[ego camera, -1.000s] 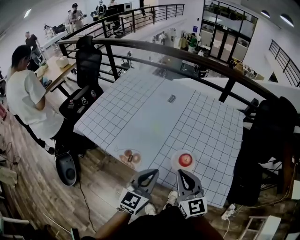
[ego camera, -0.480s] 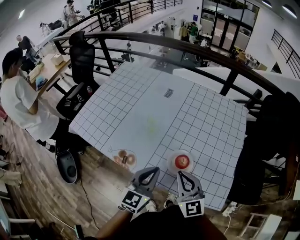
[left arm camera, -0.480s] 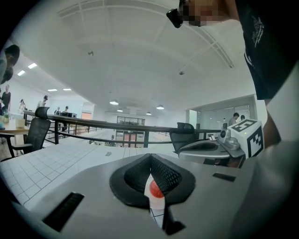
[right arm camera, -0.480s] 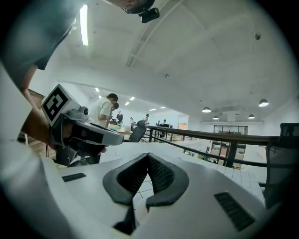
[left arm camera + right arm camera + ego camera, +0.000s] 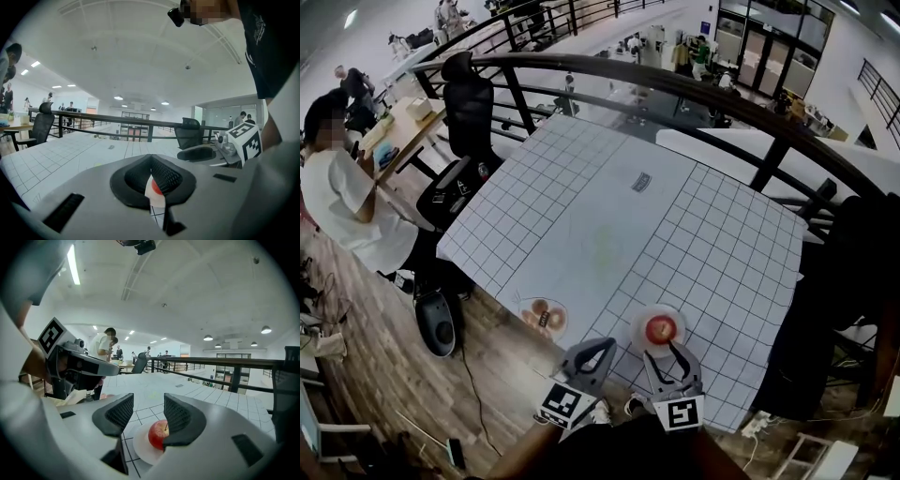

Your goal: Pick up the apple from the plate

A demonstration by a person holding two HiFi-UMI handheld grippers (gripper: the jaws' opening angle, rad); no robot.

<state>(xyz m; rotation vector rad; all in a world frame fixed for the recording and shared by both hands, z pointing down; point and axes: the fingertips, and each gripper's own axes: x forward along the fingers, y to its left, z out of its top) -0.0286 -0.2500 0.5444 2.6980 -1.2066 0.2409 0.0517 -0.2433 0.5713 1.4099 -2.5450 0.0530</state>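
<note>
A red apple [image 5: 660,329] lies on a small white plate [image 5: 639,323] near the front edge of the grid-patterned table [image 5: 581,216]. My right gripper [image 5: 667,353] hovers just short of the plate; its jaws have just been opening and stand open with nothing between them. In the right gripper view the apple [image 5: 158,434] sits on the plate [image 5: 142,447] just ahead of my right gripper [image 5: 149,408], partly behind the right jaw. My left gripper [image 5: 598,349] is shut and empty, left of the plate. In its own view my left gripper [image 5: 151,164] shows closed tips with a sliver of the apple [image 5: 158,189] below them.
A second plate [image 5: 528,305] with brown pastries sits at the table's front left edge. A small dark item [image 5: 641,182] lies far back on the table. A black railing [image 5: 675,89] runs behind it; an office chair [image 5: 469,122] and a seated person [image 5: 337,187] are to the left.
Both grippers have moved forward and down toward the table's front edge. The right gripper's jaws, shut before, now stand apart right at the apple's plate.
</note>
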